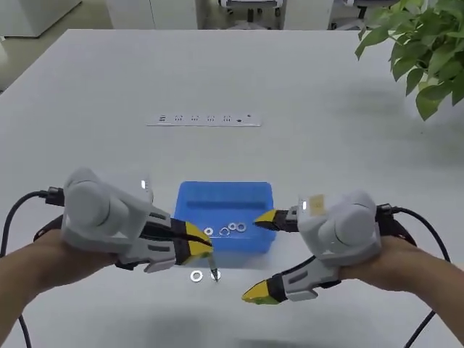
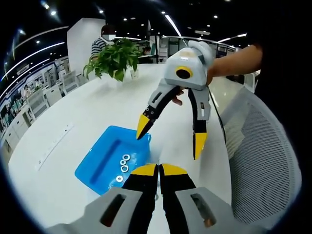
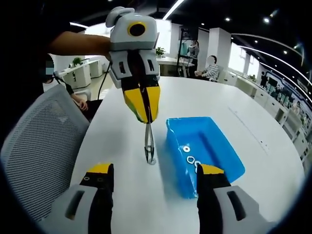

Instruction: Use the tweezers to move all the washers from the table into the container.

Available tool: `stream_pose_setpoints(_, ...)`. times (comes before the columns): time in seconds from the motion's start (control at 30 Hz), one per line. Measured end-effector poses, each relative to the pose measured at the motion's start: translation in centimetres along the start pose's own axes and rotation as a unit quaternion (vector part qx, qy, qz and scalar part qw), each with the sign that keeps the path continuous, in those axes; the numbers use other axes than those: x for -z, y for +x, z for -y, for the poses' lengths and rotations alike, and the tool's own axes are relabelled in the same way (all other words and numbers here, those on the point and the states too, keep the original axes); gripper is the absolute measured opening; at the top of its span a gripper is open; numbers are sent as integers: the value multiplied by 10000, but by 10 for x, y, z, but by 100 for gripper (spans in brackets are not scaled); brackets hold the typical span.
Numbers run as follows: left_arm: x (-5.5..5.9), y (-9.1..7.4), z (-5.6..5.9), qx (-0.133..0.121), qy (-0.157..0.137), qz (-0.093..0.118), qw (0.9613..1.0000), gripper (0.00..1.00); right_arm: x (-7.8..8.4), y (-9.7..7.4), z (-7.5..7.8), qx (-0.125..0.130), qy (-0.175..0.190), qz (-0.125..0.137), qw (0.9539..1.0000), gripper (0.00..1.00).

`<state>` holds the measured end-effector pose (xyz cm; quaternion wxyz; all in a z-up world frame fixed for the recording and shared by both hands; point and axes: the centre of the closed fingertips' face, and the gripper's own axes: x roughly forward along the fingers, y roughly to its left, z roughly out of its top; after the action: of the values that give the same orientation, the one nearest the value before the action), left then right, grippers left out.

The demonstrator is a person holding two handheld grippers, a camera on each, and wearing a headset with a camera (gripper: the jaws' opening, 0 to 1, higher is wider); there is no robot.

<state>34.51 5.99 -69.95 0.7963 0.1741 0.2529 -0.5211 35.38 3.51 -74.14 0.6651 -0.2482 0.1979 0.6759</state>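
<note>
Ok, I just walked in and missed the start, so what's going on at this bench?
A person works with a claw in each hand. The left claw is shut on tweezers, whose tips are down at a washer on the white table, just outside the blue container. A second washer lies beside it. Several washers lie in the container. The right claw is open, holding nothing, beside the container.

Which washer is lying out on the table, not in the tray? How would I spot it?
Find the blue plastic tray on the white table. Just outside its near wall lies one small silver ring-shaped washer, beside the tip of the metal tweezers. The other washers all lie inside the tray.
</note>
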Motion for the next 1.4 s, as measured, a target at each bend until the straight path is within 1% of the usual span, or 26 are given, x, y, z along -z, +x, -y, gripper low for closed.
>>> stream_pose_setpoints(0.17, 1, -1, 0, 58, 58, -31, 10000, 5, -3, 12, -5, -211, -229, -61, 9995, 64)
stream_pose_setpoints(0.33, 2, -1, -1, 98, 73, -69, 9999, 5, -8, 23, -8, -408, -459, -115, 9980, 58)
stream_pose_setpoints(0.67, 3, -2, -1, 148, 124, -124, 9997, 5, -14, 38, -8, -644, -740, -166, 9950, 43)
stream_pose_setpoints(0.8, 3, -2, -2, 146, 127, -135, 9997, 5, -14, 43, -9, -736, -807, -217, 9938, 34)
stream_pose_setpoints(1.17, 3, -1, -2, 158, 134, -134, 9997, 5, -10, 55, -13, -894, -964, -420, 9904, 17)
stream_pose_setpoints(1.27, 4, 0, -2, 159, 156, -151, 9996, 5, -8, 56, -13, -882, -1043, -497, 9894, 13)
stream_pose_setpoints(1.3, 4, 0, -3, 157, 161, -153, 9996, 5, -7, 56, -14, -914, -1062, -508, 9888, 12)
stream_pose_setpoints(1.4, 4, 0, -3, 161, 156, -151, 9996, 5, -7, 56, -13, -903, -1108, -509, 9884, 12)
